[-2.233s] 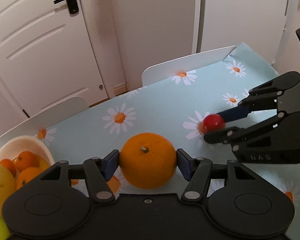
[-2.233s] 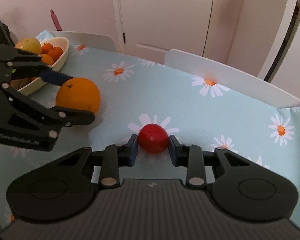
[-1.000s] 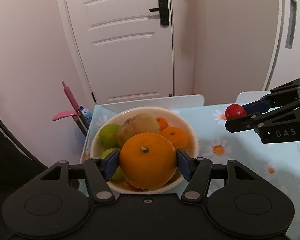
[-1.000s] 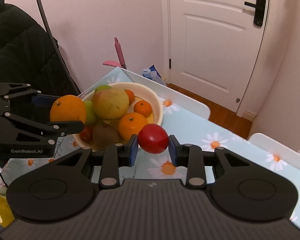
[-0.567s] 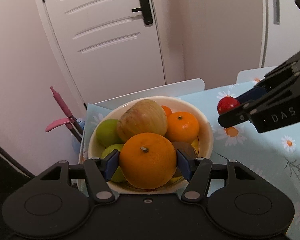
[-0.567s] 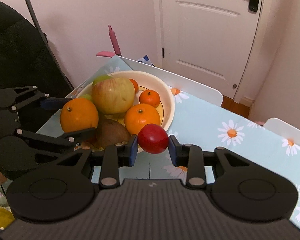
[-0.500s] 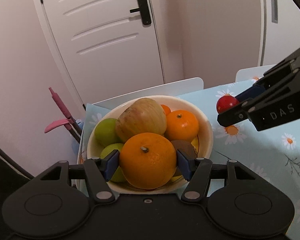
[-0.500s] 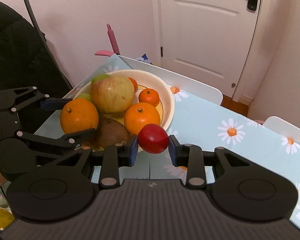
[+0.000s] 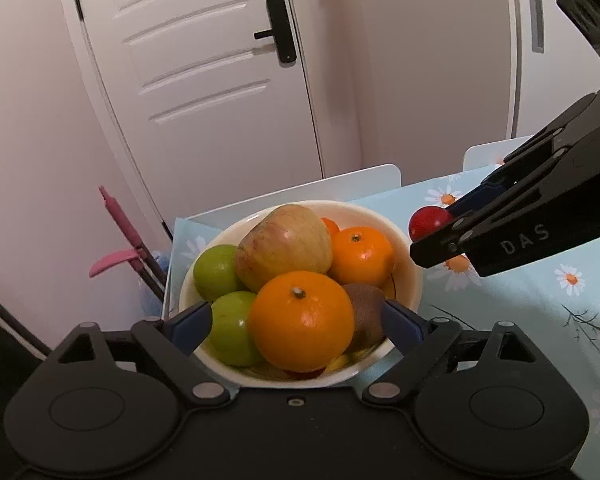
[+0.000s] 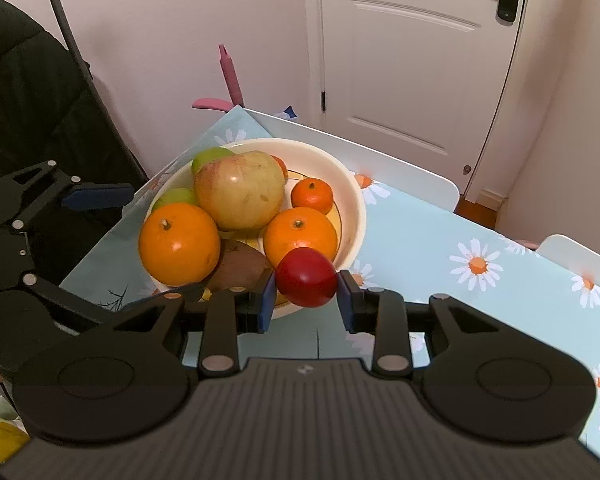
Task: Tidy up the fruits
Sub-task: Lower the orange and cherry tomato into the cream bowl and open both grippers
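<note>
- While the left gripper (image 9: 296,320) stands spread, the large orange (image 9: 301,321) rests inside the bowl (image 9: 410,276).
- Right gripper (image 10: 306,300) clamps the red fruit (image 10: 307,277) beside the bowl's rim; next: lower, release.

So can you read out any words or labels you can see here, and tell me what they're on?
"DAS": white letters on the side of the right gripper, seen from the left wrist camera.
A small pale logo on the right gripper's own body near the camera is too small to read.
Nothing else carries text.
</note>
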`<state>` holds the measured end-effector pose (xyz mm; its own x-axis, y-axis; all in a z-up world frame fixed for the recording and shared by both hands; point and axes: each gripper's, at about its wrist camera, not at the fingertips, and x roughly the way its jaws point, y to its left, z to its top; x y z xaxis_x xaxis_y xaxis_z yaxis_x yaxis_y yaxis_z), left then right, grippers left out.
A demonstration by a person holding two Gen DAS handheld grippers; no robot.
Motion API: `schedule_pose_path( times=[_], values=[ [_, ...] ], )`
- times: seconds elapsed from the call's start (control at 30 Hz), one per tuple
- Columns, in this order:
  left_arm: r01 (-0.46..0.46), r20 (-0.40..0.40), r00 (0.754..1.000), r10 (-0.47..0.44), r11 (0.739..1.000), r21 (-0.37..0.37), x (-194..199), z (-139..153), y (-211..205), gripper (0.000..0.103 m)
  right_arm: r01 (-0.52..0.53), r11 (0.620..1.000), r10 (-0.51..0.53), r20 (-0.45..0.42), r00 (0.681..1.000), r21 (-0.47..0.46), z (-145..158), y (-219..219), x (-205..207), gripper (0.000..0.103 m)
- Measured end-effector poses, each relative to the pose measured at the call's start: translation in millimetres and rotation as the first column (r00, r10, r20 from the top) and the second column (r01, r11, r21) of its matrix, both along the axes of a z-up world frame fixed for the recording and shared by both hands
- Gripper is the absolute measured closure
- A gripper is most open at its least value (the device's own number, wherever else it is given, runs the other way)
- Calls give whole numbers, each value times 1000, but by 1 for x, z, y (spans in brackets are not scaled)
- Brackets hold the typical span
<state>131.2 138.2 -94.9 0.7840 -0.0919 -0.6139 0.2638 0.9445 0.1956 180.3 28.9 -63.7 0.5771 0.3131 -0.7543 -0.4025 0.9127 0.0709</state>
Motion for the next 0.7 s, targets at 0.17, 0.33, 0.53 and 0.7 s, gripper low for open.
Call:
schedule_pose_path(
  times=[0.17, 0.33, 0.53, 0.7],
  values=[
    [-21, -22, 1000, 21, 1000, -22, -7, 6, 10, 9, -9, 1000, 9, 0, 1000, -5, 1, 5, 1, 56],
    [-40, -32, 999, 39, 998, -39, -15, 11, 16, 7, 5, 1000, -5, -20, 1000, 10, -7, 7, 7, 56],
    [-38, -37, 999, 37, 999, -35, -20, 13, 20, 7, 51, 997, -48, -59, 997, 52, -19, 10, 16, 56],
    [-24, -45, 999, 22, 999, -33, -21, 11, 23, 7, 61, 997, -59, -39, 998, 51, -21, 13, 13, 37]
  ],
)
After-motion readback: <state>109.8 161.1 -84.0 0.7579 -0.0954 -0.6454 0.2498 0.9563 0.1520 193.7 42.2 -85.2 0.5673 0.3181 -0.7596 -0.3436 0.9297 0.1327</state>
